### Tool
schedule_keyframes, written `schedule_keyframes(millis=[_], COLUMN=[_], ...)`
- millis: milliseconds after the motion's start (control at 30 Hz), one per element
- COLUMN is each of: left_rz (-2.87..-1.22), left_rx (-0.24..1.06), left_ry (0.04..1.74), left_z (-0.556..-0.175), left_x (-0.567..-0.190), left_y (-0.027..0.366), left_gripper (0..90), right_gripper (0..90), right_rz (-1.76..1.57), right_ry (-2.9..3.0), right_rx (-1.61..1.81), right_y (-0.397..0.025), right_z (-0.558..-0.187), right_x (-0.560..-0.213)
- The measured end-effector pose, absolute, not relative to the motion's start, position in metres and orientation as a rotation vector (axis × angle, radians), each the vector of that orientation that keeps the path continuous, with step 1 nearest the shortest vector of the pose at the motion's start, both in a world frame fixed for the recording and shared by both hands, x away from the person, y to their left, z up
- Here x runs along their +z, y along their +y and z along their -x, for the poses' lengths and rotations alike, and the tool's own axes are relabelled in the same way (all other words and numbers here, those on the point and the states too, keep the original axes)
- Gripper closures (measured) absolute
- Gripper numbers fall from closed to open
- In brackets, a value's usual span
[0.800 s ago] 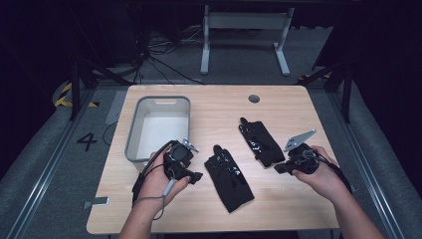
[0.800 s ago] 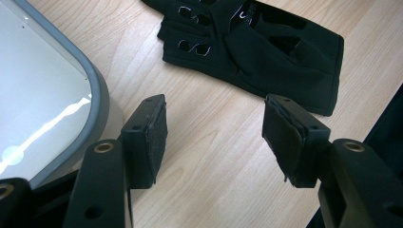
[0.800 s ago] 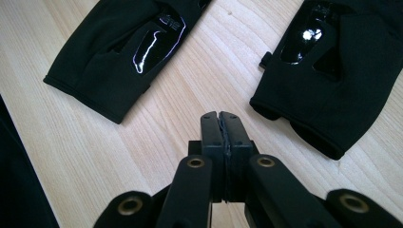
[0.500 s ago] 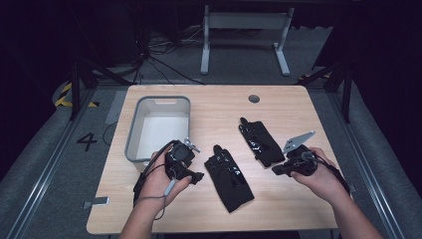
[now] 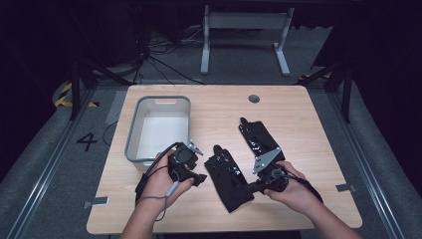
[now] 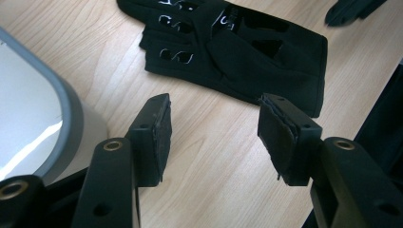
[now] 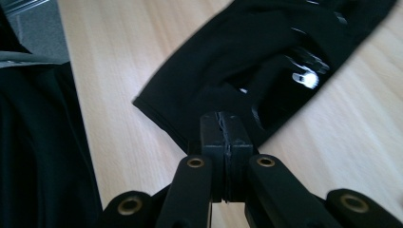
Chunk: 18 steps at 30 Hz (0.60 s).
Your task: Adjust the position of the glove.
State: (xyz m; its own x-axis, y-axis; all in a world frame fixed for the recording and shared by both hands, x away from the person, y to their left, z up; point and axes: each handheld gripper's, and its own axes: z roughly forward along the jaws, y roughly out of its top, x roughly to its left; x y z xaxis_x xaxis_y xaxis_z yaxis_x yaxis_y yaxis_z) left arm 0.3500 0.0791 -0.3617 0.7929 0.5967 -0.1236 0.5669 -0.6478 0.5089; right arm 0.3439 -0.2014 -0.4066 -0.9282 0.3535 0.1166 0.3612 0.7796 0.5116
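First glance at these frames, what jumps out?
Two black gloves on the pale wooden table: the near glove at centre front, the far glove behind it to the right. The right gripper is closed at the near glove's cuff edge; the left gripper is open beside the grey bin.

Black gloves (image 5: 230, 175) (white markings), grey bin (image 5: 158, 127)

Tub: an empty grey plastic tub (image 5: 158, 128) stands on the bench's left half.
Bench: light wood (image 5: 308, 119), with a dark round grommet (image 5: 254, 98) near its far edge.
Floor: cables (image 5: 154, 55), far left.
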Motion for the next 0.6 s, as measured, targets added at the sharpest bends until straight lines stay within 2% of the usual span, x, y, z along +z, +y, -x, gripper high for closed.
schedule_keyframes(millis=[300, 600], left_rz=[-2.421, -2.421], left_rx=[0.097, 0.113], left_ry=[0.860, 0.859], left_z=[-0.347, -0.350], left_x=[-0.370, -0.372], left_y=[0.076, 0.076], left_gripper=[39.9, 41.2], right_gripper=[90.0, 90.0], right_rz=[0.499, 0.530], right_ry=[-2.949, -2.957], right_rx=[-0.819, -0.775], right_y=[-0.177, -0.175], right_z=[-0.335, -0.335], right_x=[-0.429, -0.439])
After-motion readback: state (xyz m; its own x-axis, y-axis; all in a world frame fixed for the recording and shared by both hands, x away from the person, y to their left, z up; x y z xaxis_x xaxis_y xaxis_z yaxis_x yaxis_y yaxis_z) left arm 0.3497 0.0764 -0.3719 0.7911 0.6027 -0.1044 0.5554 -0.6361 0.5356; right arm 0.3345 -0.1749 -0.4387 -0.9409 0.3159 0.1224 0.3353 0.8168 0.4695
